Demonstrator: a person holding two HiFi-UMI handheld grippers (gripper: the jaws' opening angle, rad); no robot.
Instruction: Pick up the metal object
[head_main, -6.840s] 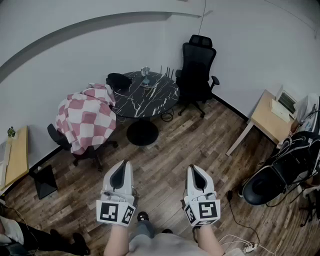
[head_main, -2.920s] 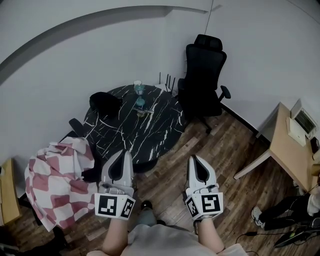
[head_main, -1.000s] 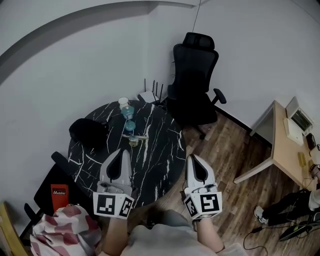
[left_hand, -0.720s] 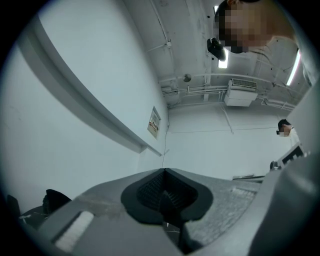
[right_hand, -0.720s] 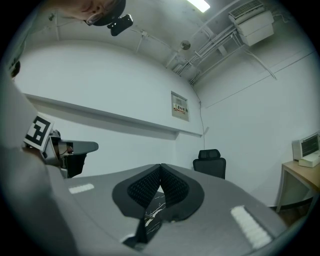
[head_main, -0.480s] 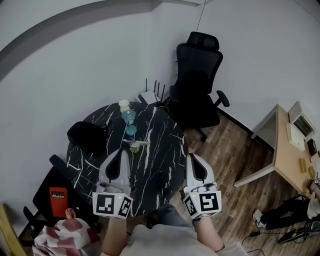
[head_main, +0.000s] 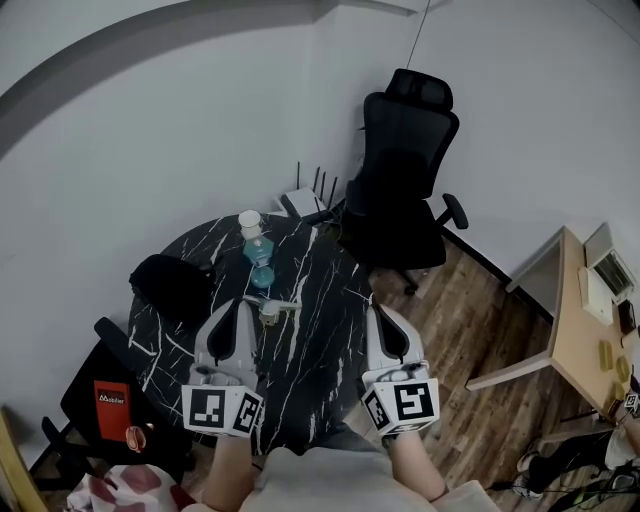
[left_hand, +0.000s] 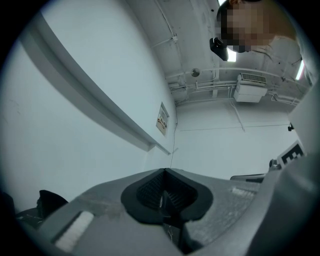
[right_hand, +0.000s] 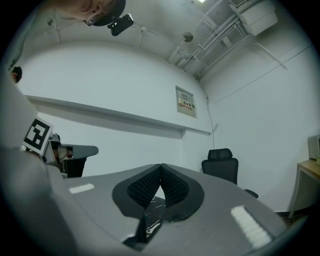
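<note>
Both grippers are held out over the near edge of a round table (head_main: 330, 330), a black top with white veining.

Left gripper (head_main: 238, 304): in its own view the ribbed pads are pressed together with nothing between them. It is closed and empty, and it points up toward the wall and ceiling.

Right gripper (head_main: 384, 309): in its own view the pads meet at the tips. A narrow wedge behind the tips shows only the marble top beyond. It is closed and empty.

The metal object (head_main: 270, 308) is a small brass-coloured piece with a thin bar across it. It lies on the table just beyond and slightly right of the left gripper's tip, and it is well apart from the right gripper. Neither gripper touches it. I cannot make out its exact shape.

Other items on the table:
- A bottle (head_main: 257, 246) with a white cap and bluish contents stands upright beyond the metal object, toward the far edge.
- A black bundle (head_main: 170, 285) lies at the left edge. I cannot tell whether it is a bag or cloth.

Surroundings:
- A black office chair (head_main: 405, 190) stands on the wood floor (head_main: 450, 300) at the table's far right.
- A router (head_main: 303, 201) with upright antennas sits by the far wall.
- A wooden desk (head_main: 575, 345) is at the right margin.
</note>
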